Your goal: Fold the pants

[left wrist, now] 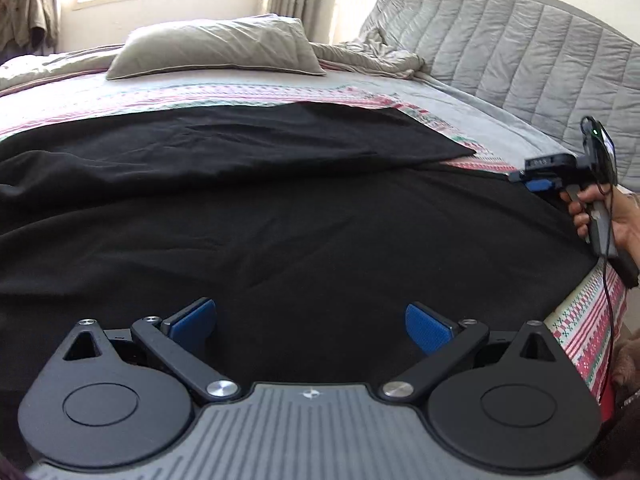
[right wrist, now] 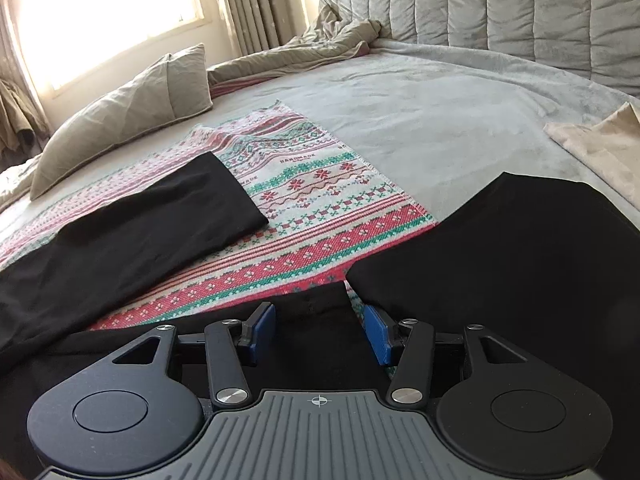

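Observation:
Black pants [left wrist: 280, 216] lie spread flat on the patterned blanket [left wrist: 592, 320] on the bed. My left gripper [left wrist: 310, 326] is open and hovers just above the pants near the front edge. In the right wrist view one leg [right wrist: 132, 240] runs to the left and the other leg [right wrist: 520, 260] to the right. My right gripper [right wrist: 320, 330] is open, its blue pads on either side of a black fabric edge [right wrist: 316, 304] of the pants. The right gripper also shows in the left wrist view [left wrist: 536, 182], at the pants' right edge.
A grey pillow [left wrist: 216, 46] lies at the far side of the bed. A quilted grey headboard [left wrist: 520, 52] stands at the right. A rumpled beige sheet [right wrist: 300, 52] lies beside it. A beige cloth [right wrist: 600, 144] lies at the right. A window [right wrist: 100, 4] is behind.

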### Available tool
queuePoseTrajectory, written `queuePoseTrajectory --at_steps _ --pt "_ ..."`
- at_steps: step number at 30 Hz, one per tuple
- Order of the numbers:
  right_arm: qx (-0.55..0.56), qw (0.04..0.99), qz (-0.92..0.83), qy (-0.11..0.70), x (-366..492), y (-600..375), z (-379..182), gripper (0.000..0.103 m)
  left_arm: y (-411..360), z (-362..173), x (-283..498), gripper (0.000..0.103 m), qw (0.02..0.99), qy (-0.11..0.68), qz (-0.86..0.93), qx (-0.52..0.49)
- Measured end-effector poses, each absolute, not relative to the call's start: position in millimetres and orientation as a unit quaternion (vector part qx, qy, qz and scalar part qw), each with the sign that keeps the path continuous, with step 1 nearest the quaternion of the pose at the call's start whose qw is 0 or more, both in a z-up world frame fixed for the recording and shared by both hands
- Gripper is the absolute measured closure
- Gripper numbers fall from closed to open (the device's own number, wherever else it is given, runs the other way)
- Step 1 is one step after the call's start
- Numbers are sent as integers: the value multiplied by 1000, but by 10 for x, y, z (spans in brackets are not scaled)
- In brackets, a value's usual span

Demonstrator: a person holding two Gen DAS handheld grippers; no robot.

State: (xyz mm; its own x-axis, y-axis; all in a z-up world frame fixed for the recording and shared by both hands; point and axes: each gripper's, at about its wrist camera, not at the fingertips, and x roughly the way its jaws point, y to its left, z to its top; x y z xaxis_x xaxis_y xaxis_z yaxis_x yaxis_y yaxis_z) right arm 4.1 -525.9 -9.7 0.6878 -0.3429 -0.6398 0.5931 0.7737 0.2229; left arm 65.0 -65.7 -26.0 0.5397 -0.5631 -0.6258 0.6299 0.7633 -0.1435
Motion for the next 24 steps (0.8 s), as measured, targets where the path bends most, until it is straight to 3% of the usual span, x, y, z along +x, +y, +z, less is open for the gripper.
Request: queuePoseTrajectory --at_steps 4,5,7,15,17,18,20,22,24 --pt "199 896 -270 292 145 -5279 -127 56 -654 -279 528 0 875 329 -347 76" --pt "188 897 -272 293 166 -5256 -137 73 -658 -293 520 0 875 327 -346 83" --pt "162 902 -271 295 207 -5188 -142 87 -707 -287 472 0 876 321 -346 98" --pt "33 901 -317 295 373 -4886 -172 93 -735 -305 476 0 873 320 -351 111" --pt "10 895 -331 297 422 -4833 -184 90 -735 -309 466 0 872 318 -353 114" --pt "-1 894 -337 297 435 -4808 -167 84 -725 -318 459 0 872 318 -355 115" --pt "-16 890 -349 293 419 -4759 -107 68 -720 -313 467 0 871 319 -357 112" --pt "-13 892 -351 283 354 -4716 3 36 -736 -285 486 0 869 325 -358 111" --pt "3 900 -342 270 282 -4677 151 27 -742 -233 506 0 865 337 -356 111"
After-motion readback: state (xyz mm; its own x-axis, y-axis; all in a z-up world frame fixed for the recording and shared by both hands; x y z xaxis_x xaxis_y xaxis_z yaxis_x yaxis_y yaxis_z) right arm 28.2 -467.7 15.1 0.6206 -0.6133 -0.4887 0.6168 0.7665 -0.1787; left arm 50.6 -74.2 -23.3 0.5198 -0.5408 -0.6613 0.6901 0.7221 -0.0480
